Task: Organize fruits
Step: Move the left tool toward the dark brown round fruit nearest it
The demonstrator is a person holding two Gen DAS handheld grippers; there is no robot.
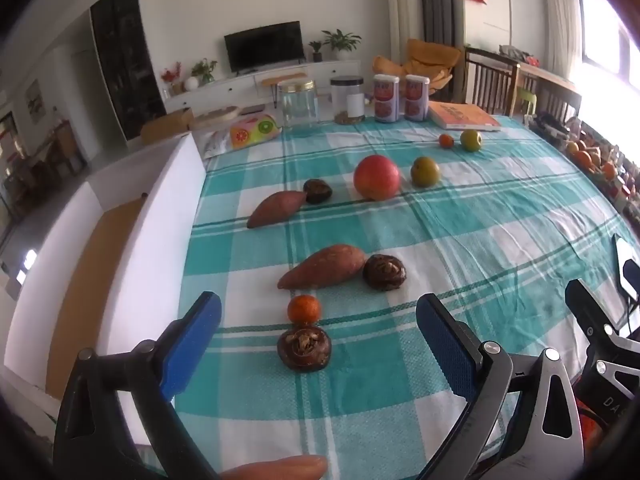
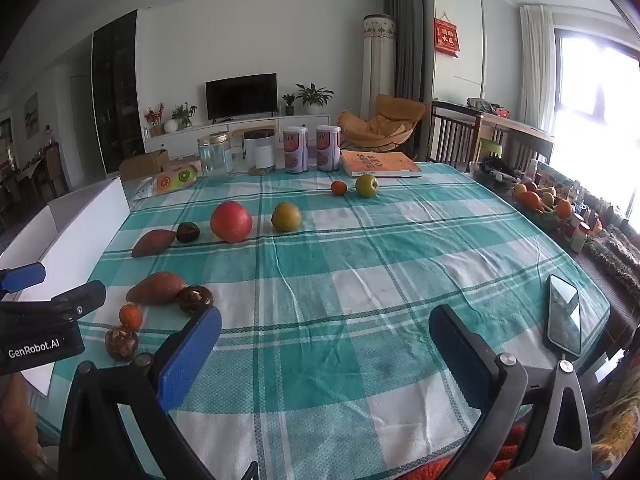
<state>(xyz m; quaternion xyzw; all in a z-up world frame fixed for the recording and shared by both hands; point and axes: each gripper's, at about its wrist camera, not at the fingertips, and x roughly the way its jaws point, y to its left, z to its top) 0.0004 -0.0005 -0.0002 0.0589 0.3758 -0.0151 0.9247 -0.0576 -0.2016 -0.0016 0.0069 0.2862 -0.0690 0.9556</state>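
Produce lies on a teal checked tablecloth (image 1: 460, 220). Nearest my left gripper (image 1: 318, 334), which is open and empty, sit a dark brown round tuber (image 1: 304, 349) and a small orange (image 1: 304, 309). Beyond them are a sweet potato (image 1: 322, 267) touching a second brown tuber (image 1: 384, 272), then another sweet potato (image 1: 276, 209), a third tuber (image 1: 317, 191), a red apple (image 1: 376, 177) and a green fruit (image 1: 425, 171). Far back lie a small orange (image 1: 446, 141) and a green apple (image 1: 471, 140). My right gripper (image 2: 324, 340) is open over bare cloth, right of the near tuber (image 2: 121, 343).
A white box (image 1: 132, 240) stands along the table's left edge. Glass jars (image 1: 298, 106), two cans (image 1: 402, 98) and an orange book (image 1: 464, 117) line the far edge. A phone (image 2: 564, 314) lies at the right; a fruit basket (image 2: 540, 202) sits beyond it.
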